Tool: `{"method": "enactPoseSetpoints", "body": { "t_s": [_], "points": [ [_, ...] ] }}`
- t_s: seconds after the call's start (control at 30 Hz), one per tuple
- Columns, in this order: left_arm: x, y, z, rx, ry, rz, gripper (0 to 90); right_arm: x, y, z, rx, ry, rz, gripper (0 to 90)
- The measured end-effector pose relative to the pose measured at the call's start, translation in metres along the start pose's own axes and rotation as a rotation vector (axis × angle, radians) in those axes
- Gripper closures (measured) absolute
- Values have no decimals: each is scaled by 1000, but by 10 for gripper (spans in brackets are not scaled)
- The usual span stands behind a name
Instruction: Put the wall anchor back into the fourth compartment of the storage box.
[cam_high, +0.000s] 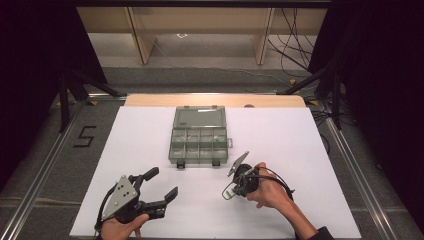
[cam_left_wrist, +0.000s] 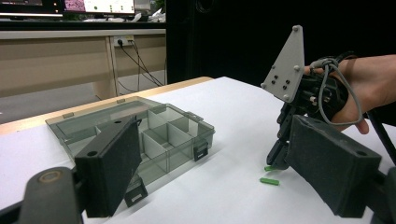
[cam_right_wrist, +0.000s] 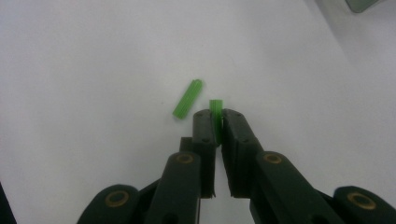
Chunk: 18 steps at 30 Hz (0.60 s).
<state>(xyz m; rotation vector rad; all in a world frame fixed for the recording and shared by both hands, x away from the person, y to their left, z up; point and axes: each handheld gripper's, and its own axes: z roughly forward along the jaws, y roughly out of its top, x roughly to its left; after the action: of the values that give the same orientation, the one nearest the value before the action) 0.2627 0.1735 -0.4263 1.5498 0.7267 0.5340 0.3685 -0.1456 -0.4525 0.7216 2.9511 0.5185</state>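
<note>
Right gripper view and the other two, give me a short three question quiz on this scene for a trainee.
1. True or false: the right tongs are closed on a green plug.
2. Multiple choice: where is the second green plug? A) inside the organizer box B) on the white table beside the right tongs C) between the left tongs
3. Fill in: the lid of the organizer box is ____.

Key
1. True: the plug sits pinched between the tips.
2. B: it lies loose on the table surface.
3. Open: it lies folded back on the far side, with the compartments exposed.
</note>
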Motion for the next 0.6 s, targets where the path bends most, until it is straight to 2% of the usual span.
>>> {"method": "enactPoseSetpoints", "body": {
  "t_s": [0.2, 0.27, 0.6],
  "points": [
    [0, 0, 0, -1, 7, -11, 170, -1, 0, -1, -11, -4, -1, 843],
    [0, 0, -1, 13, 8, -1, 170, -1, 0, -3, -14, -9, 9, 842],
    [-1, 0, -1, 15, 10, -3, 170, -4, 1, -8, -36, -16, 1, 842]
  ]
}}
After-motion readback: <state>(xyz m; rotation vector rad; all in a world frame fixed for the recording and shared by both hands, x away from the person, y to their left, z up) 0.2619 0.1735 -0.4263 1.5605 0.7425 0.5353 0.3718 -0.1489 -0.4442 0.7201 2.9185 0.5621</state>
